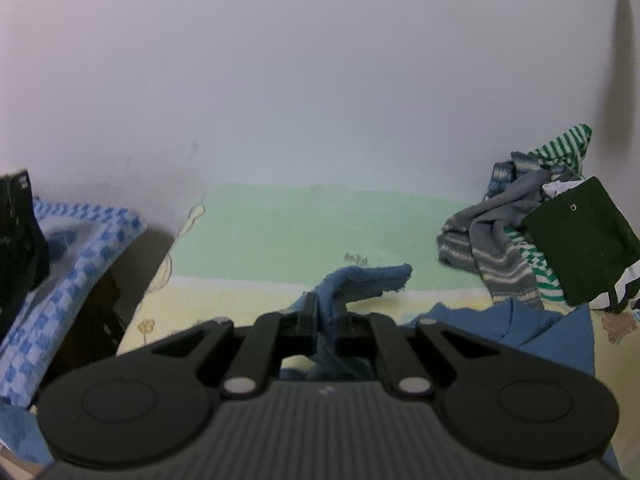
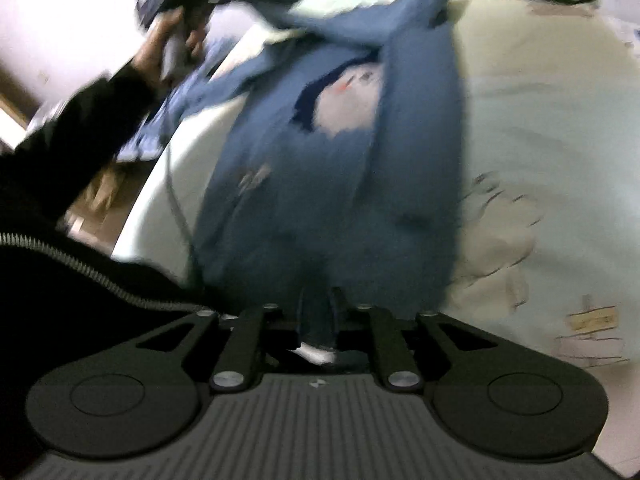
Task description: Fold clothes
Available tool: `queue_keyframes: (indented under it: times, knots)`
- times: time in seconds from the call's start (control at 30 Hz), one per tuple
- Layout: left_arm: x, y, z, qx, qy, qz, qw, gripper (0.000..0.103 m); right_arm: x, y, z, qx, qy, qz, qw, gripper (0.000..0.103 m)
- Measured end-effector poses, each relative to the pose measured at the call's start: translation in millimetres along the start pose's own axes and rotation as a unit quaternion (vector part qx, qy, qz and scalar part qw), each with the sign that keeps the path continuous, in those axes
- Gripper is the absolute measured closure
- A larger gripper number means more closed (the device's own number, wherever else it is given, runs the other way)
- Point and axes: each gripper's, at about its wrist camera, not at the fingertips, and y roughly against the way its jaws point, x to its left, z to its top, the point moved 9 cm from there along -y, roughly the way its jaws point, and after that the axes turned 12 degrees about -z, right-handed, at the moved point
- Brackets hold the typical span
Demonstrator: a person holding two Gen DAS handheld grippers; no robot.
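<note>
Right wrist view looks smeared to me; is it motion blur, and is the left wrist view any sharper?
Right wrist view: yes, the blue garment, the person's hand and the bed sheet are streaked, while the right gripper itself stays crisp. Left wrist view: sharp but dim, with fisheye bending; a dark shadow falls on the wall above the clothes pile.

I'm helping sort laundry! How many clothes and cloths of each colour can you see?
Blue garment held by both grippers: 1
Blue-and-white checked cloth: 1
Grey striped garment: 1
Green-and-white striped garment: 1
Dark green piece: 1
Total: 5, though the pile may hide more.
</note>
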Motion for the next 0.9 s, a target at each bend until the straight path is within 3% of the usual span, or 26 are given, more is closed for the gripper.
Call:
queue_keyframes:
  times: [0.1,0.17,0.33,0.57,0.67,0.77,0.9]
  knots:
    - [3.4,-2.0,-5.4,0.005,-0.002,0.002,1.0000,0.099,-19.1,3.3,9.7,-0.021,-0.011,-0.041,0.999,0.073]
    - [6.0,-3.4,-7.9,0.007,0.003,0.002,1.0000,0.099,-18.9,-5.4,12.5,-0.018,-0.017,-0.042,0.999,0.073]
    - [9.7,-5.5,-10.9,0.010,0.010,0.000,0.9999,0.099,-1.7,-38.0,-11.4,0.054,-0.001,-0.030,0.998,0.075]
    - [16.0,-2.7,-12.2,0.007,0.026,-0.001,0.9996,0.099,-1.2,-26.8,17.1,0.015,-0.041,0.014,0.999,0.078]
    - [18.7,-2.2,-14.3,0.010,0.030,0.002,0.9995,0.099,-11.6,-44.3,30.2,0.009,-0.045,-0.027,0.999,0.075]
    - [18.6,7.9,-19.4,0.004,0.033,0.008,0.9994,0.099,-7.3,-64.4,27.0,0.033,0.002,-0.046,0.998,0.076]
    - [16.6,27.8,-36.5,-0.004,0.032,0.031,0.9990,0.099,-16.4,-63.2,61.1,-0.005,0.011,-0.046,0.999,0.075]
